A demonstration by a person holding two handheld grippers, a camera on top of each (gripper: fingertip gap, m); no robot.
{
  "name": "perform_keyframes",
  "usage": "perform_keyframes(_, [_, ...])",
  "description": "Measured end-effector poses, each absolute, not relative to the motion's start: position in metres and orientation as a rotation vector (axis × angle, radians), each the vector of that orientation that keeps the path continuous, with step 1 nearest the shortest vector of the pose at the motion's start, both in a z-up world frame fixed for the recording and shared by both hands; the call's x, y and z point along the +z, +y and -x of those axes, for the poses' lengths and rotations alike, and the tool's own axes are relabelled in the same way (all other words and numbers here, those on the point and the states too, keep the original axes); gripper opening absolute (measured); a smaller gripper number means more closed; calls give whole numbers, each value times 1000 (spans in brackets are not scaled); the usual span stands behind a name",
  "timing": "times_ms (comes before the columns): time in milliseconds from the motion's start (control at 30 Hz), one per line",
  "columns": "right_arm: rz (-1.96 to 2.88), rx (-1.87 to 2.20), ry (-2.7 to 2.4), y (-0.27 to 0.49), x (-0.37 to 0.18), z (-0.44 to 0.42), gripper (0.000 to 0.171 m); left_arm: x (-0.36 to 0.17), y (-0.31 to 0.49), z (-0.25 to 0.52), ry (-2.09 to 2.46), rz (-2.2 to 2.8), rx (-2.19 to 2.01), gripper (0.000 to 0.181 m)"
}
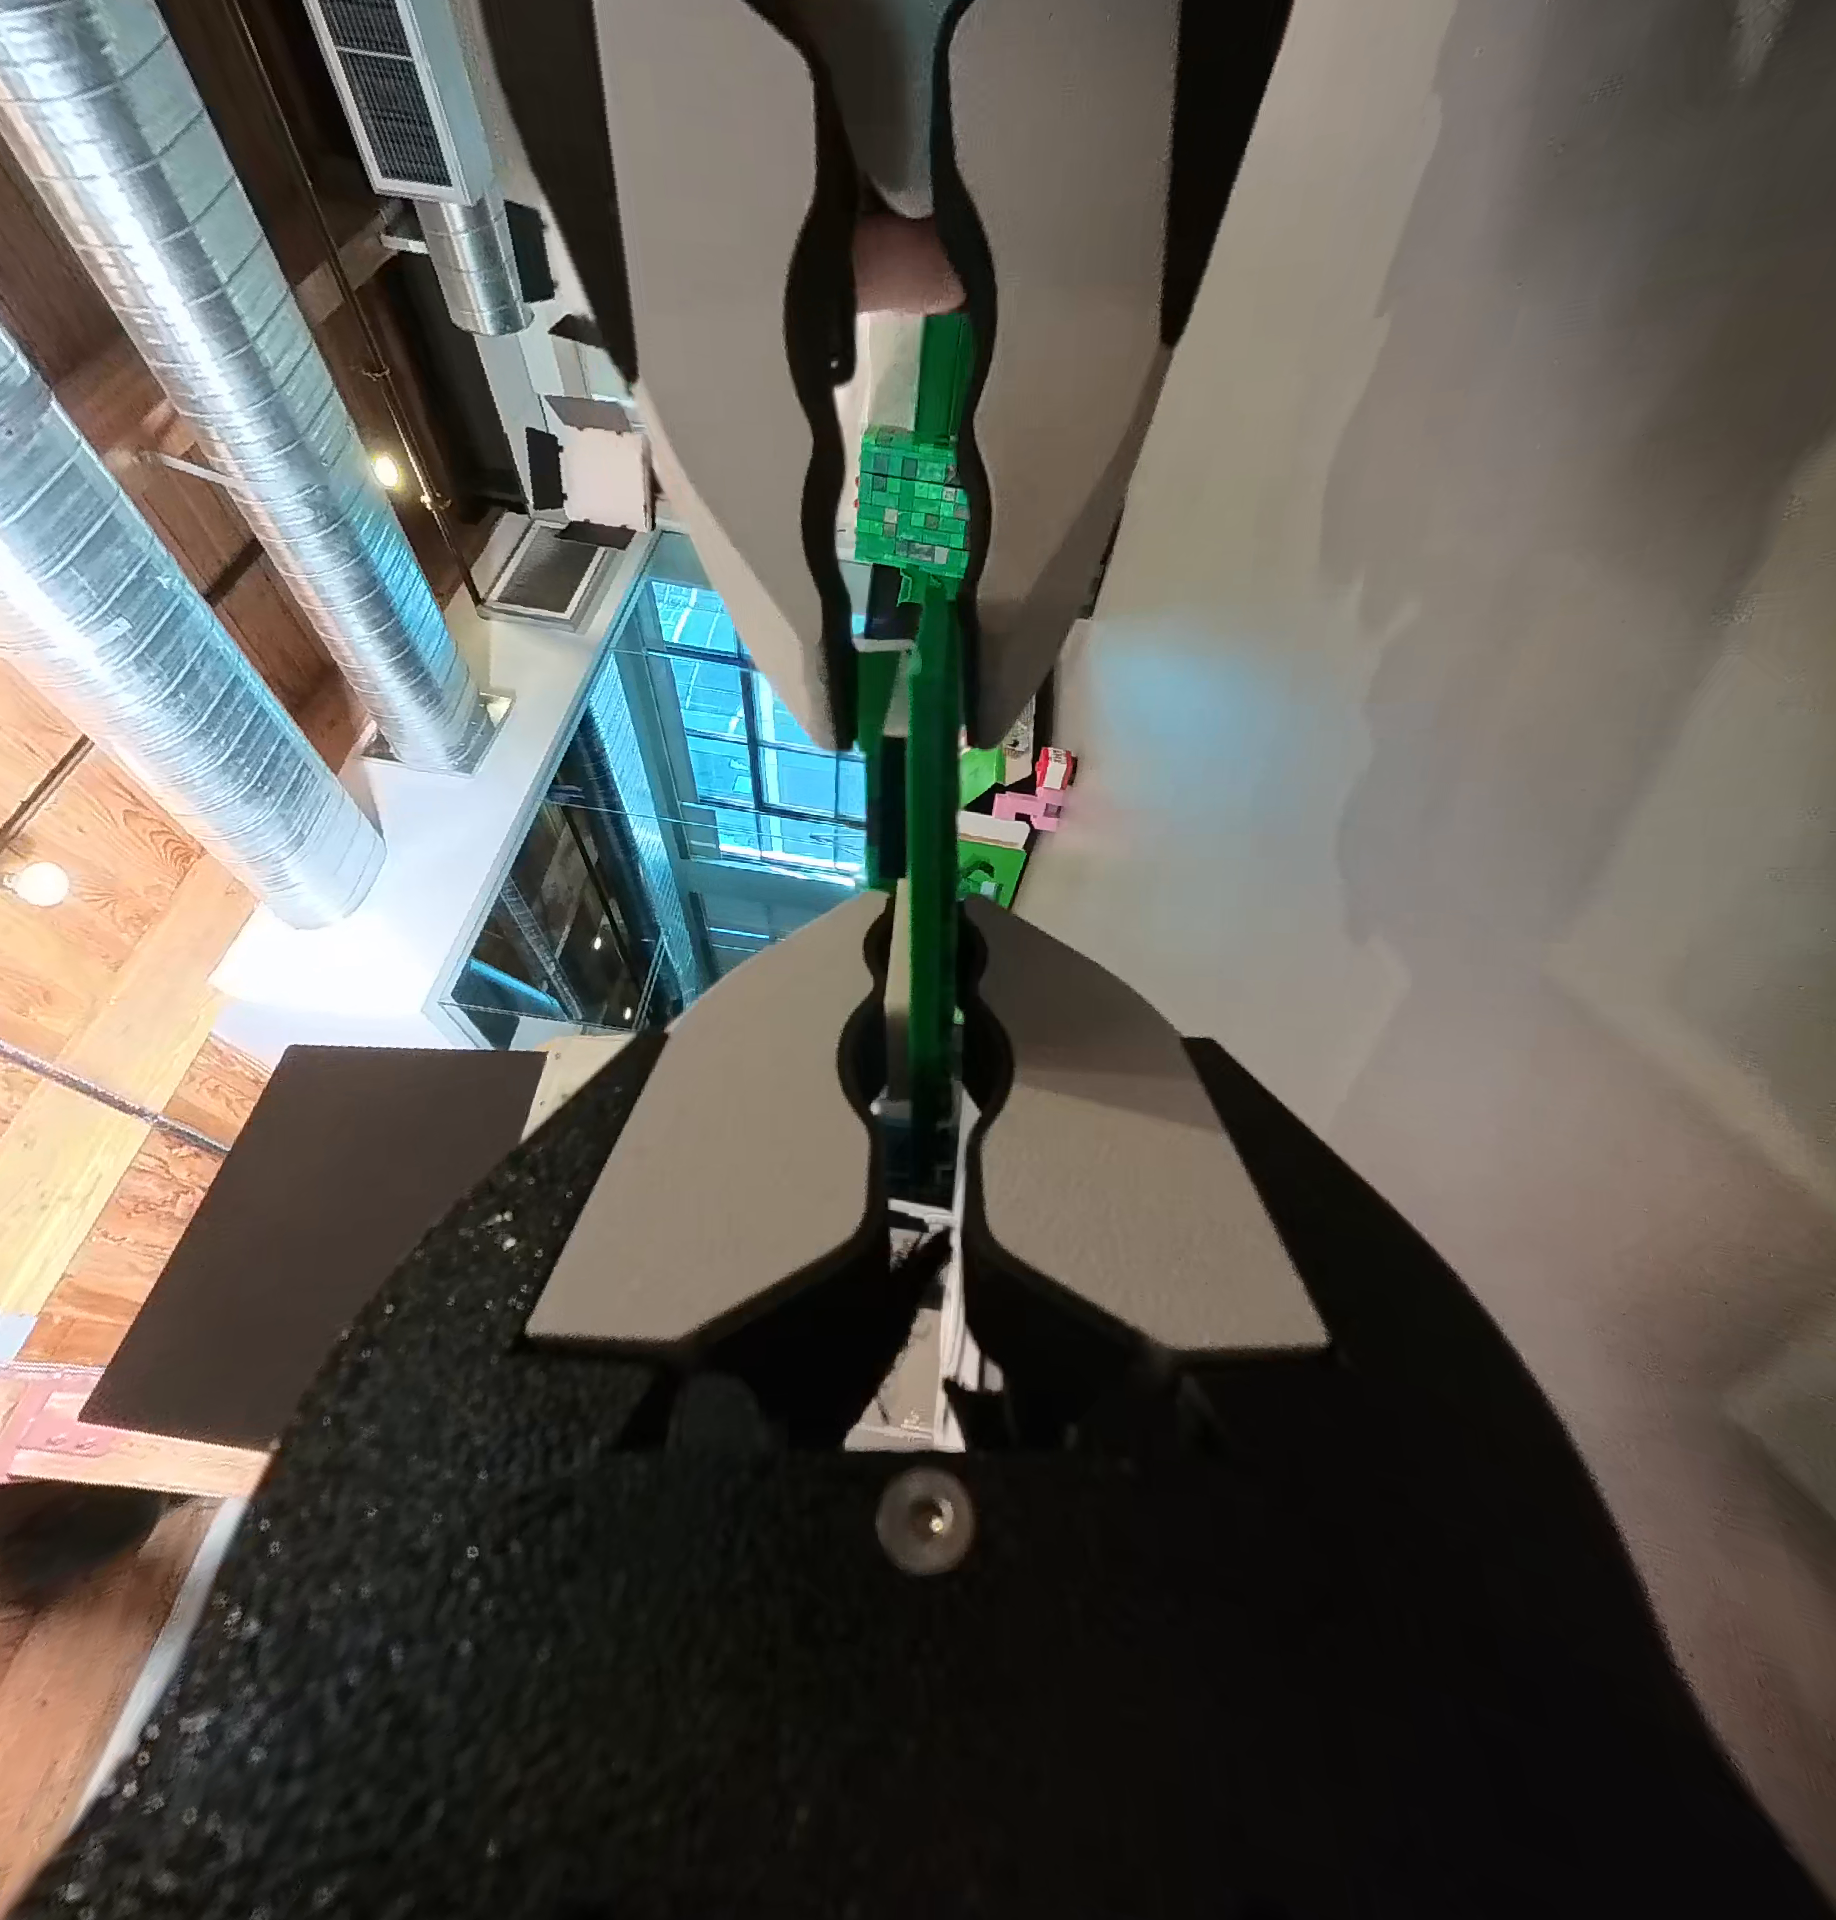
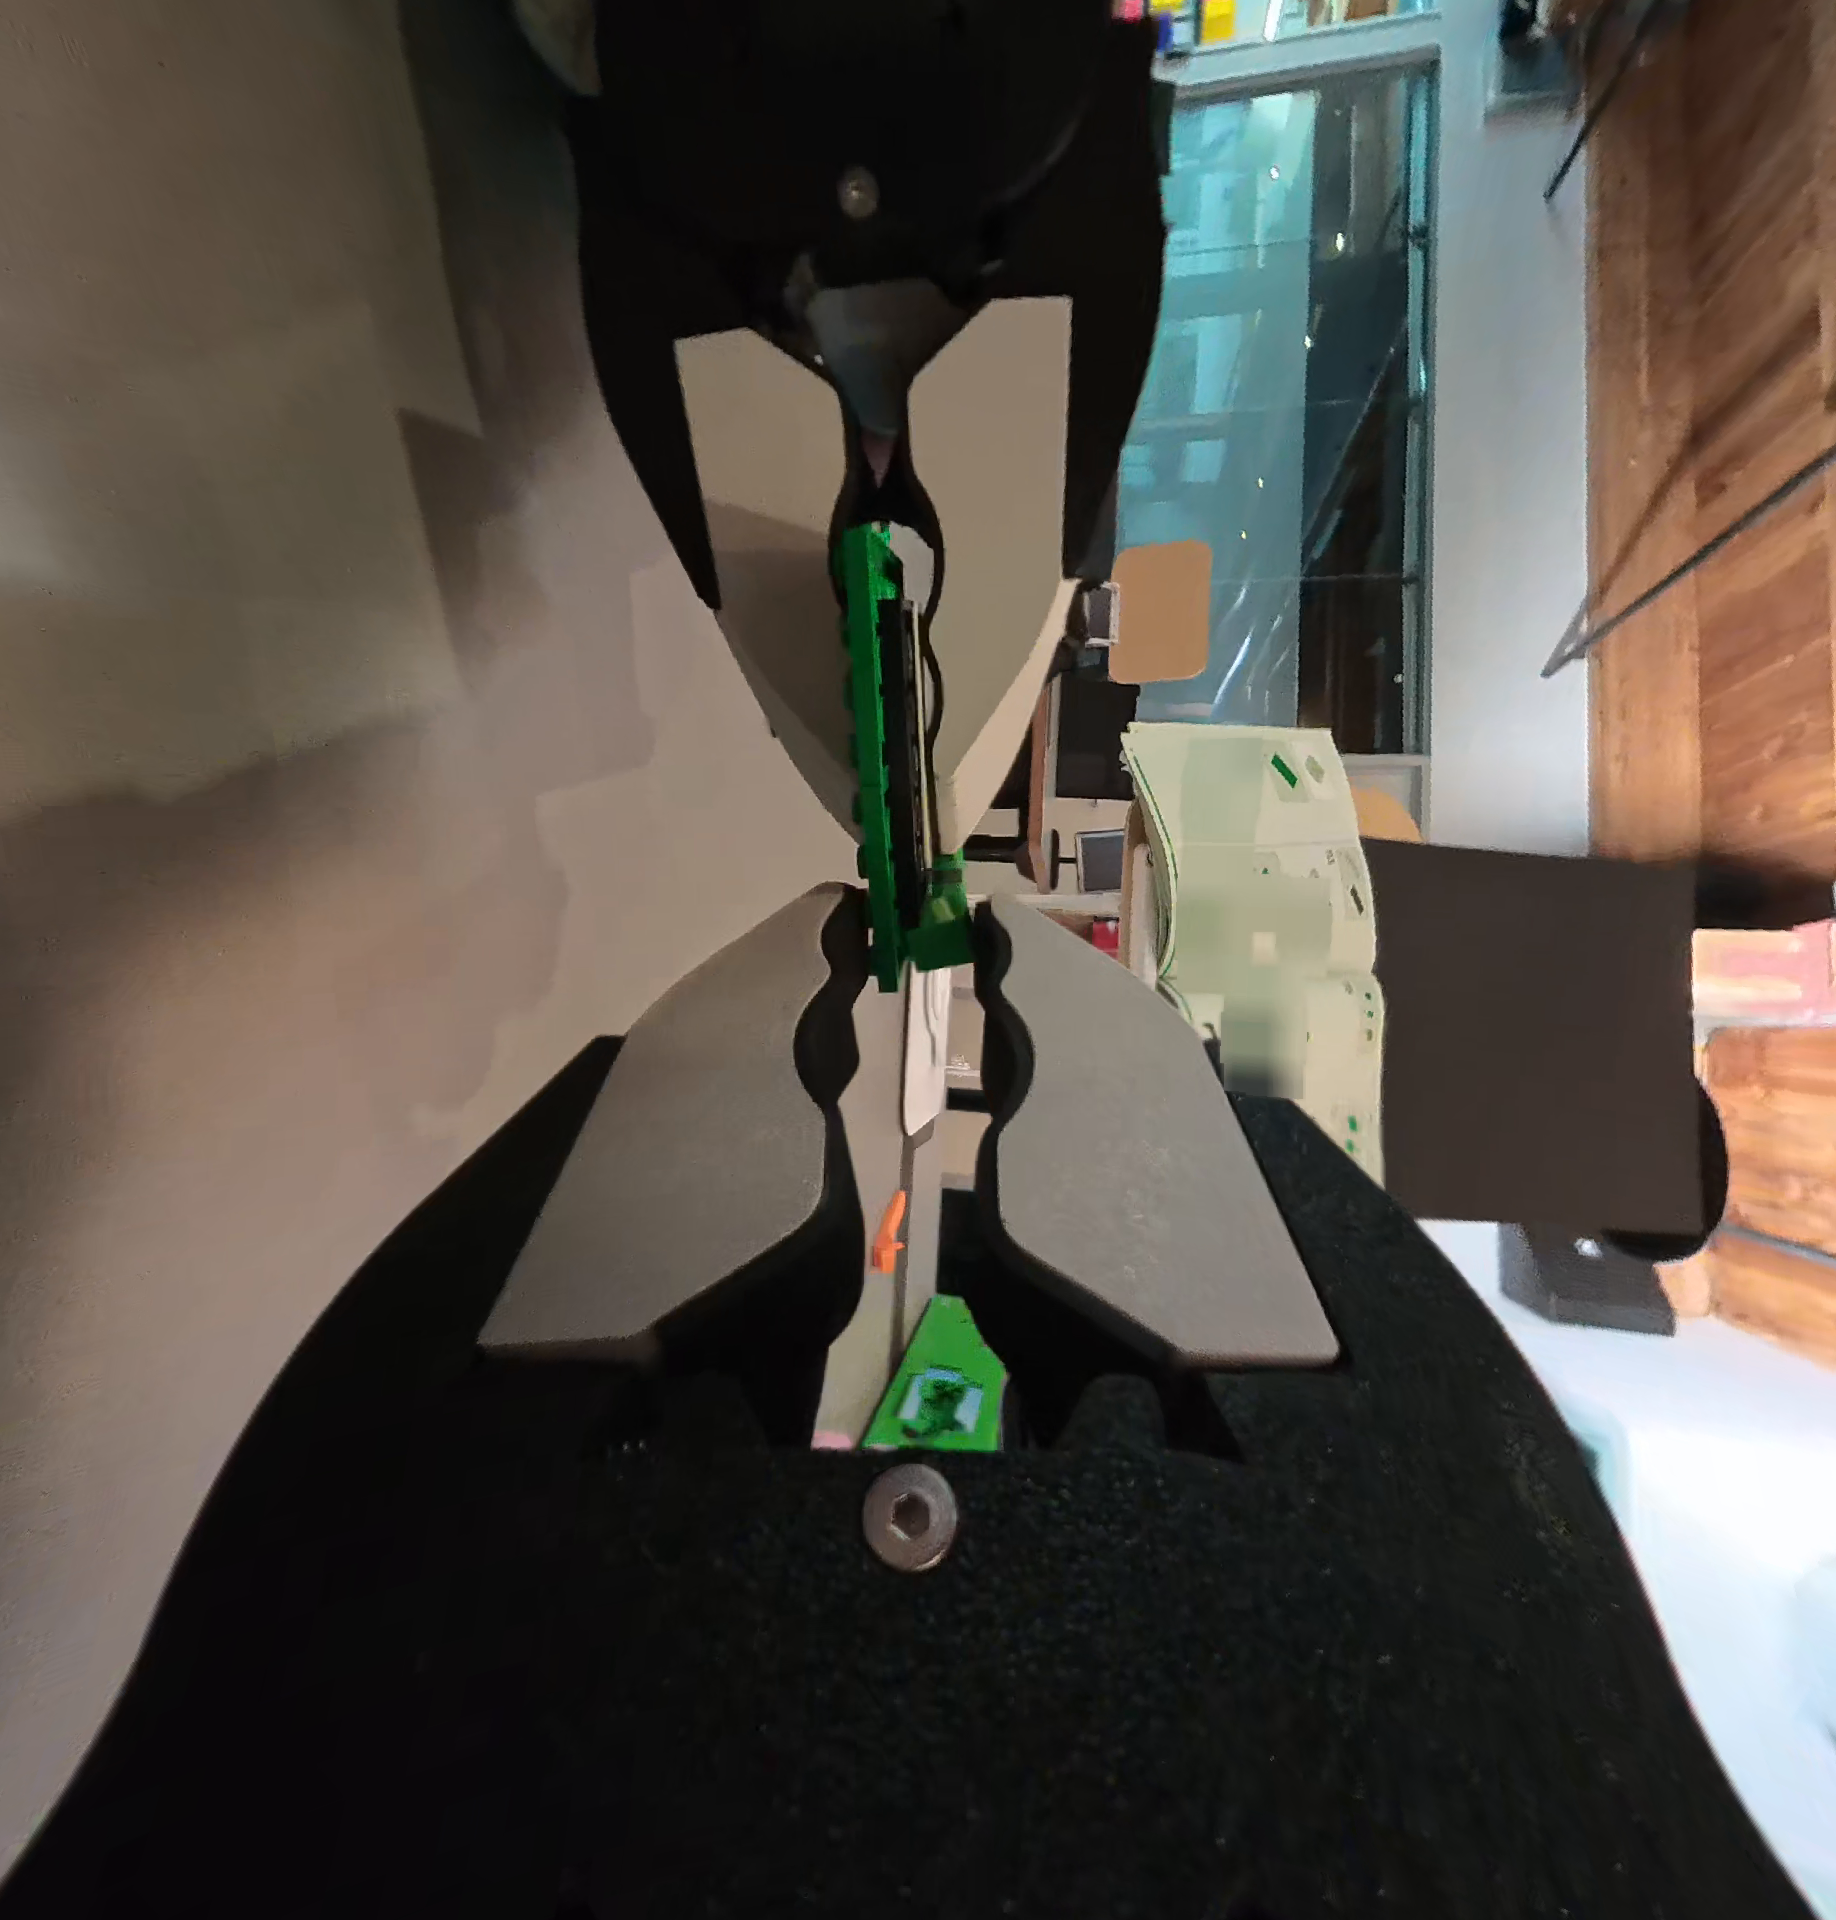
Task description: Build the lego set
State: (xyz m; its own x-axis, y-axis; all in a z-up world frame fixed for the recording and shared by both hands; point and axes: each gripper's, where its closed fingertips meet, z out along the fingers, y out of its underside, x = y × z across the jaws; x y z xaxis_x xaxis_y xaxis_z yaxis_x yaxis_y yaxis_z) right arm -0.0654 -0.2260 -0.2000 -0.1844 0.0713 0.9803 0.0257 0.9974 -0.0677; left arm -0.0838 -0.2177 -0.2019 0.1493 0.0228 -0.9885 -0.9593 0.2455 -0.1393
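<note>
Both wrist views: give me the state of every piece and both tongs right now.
Green plate: lifted, seen edge-on, gripped at both ends.
Left tongs: shut on the green plate.
Right tongs: shut on the green plate's other end.
Green pixel block: attached to the plate, between the right tongs' fingers.
Black strip: fixed along the plate.
Pink piece: loose on the table.
Orange piece: loose on the table.

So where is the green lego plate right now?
Held edge-on in mid-air between the two facing grippers: the green lego plate runs from the left gripper to the right gripper.
</note>
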Motion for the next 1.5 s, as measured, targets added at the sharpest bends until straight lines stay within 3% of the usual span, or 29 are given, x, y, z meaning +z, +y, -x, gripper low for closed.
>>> perform_keyframes(1300, [166, -53, -1766, -222, -217, 68, 16, -217, -214, 79, 1241, 1170, 859, 8])
perform_keyframes(1400, [295, 71, -1788, -220, -219, 71, 16, -220, -212, 82, 1236, 1209, 835, 8])
perform_keyframes(1500, [399, 194, -1758, -218, -213, 70, 27, -216, -211, 84, 1195, 1227, 805, 8])
